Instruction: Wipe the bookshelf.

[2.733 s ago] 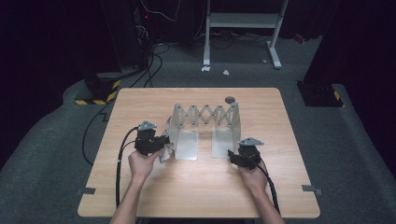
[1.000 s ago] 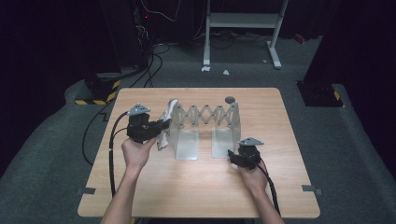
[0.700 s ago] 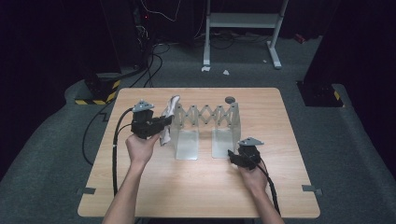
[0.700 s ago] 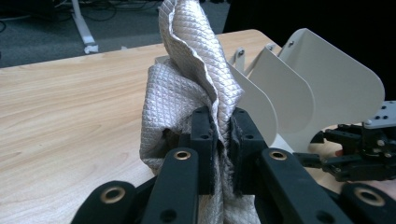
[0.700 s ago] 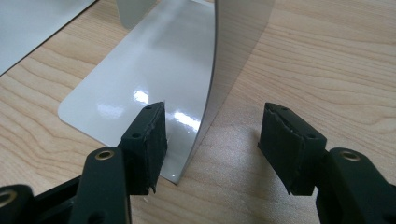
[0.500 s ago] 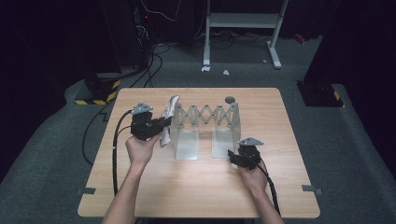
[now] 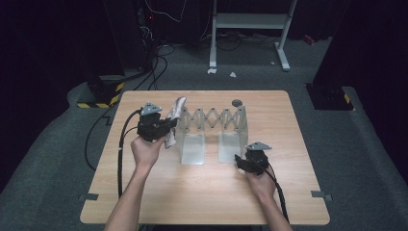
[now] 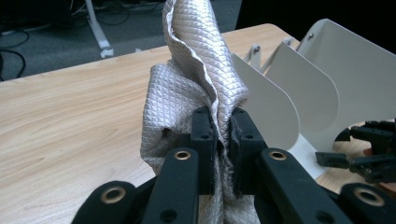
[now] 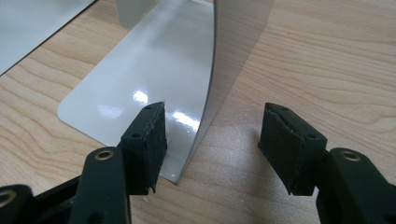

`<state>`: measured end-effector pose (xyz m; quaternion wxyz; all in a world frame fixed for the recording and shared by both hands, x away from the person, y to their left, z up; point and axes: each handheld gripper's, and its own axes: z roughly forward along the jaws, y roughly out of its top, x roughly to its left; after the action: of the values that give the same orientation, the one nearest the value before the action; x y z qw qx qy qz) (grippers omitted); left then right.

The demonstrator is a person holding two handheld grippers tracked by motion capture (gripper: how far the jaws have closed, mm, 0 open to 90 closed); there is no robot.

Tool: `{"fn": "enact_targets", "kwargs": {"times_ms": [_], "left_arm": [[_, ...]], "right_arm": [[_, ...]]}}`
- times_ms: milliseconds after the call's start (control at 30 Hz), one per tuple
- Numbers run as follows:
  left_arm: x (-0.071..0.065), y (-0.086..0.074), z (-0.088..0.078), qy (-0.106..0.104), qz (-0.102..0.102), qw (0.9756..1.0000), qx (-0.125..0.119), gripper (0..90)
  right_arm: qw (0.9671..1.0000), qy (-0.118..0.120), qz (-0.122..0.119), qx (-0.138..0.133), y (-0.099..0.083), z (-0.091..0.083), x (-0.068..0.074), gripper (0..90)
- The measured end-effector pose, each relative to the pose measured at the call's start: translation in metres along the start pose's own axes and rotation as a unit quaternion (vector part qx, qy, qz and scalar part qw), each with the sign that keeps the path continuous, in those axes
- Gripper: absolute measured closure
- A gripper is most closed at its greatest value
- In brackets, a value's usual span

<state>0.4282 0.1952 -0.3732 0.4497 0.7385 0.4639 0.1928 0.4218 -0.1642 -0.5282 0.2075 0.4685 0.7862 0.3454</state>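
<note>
Left gripper (image 8: 219, 140) clenched on a quilted silver cloth (image 8: 196, 79) at the rack's (image 7: 211, 120) nine o'clock end, weave plain in the left gripper view, right gripper (image 9: 210, 140) released, straddling a white panel's (image 9: 219, 70) edge, table (image 7: 207, 192) whole from above.

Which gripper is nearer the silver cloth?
Left. The left gripper has its fingers clamped on the silver cloth; the right gripper sits open at the rack's far end plate.

A light wooden desk (image 7: 202, 192) stands on grey carpet (image 7: 361, 159) in a dark room. Behind it a white metal frame (image 7: 250, 21) rests on the floor, with black cables (image 7: 159, 53) nearby (one yellow-and-black striped block (image 7: 98, 98) lies left).
</note>
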Motion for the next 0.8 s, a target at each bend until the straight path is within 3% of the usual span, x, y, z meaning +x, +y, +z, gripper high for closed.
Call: {"fn": "enact_targets", "kwargs": {"times_ms": [167, 500, 800], "left_arm": [[0.003, 0.000, 0.003, -0.005, -0.006, 1.0000, -0.002, 81.9], [0.004, -0.004, 0.010, 0.012, -0.004, 0.9999, 0.011, 82.0], [0.011, -0.015, 0.020, 0.004, -0.022, 0.9996, 0.019, 81.9]], "right_arm": [[1.0000, 0.000, 0.000, 0.000, 0.000, 0.000, 0.000, 40.9], [1.0000, 0.000, 0.000, 0.000, 0.000, 0.000, 0.000, 40.9], [1.0000, 0.001, -0.001, 0.000, 0.000, 0.000, 0.000, 41.8]]}}
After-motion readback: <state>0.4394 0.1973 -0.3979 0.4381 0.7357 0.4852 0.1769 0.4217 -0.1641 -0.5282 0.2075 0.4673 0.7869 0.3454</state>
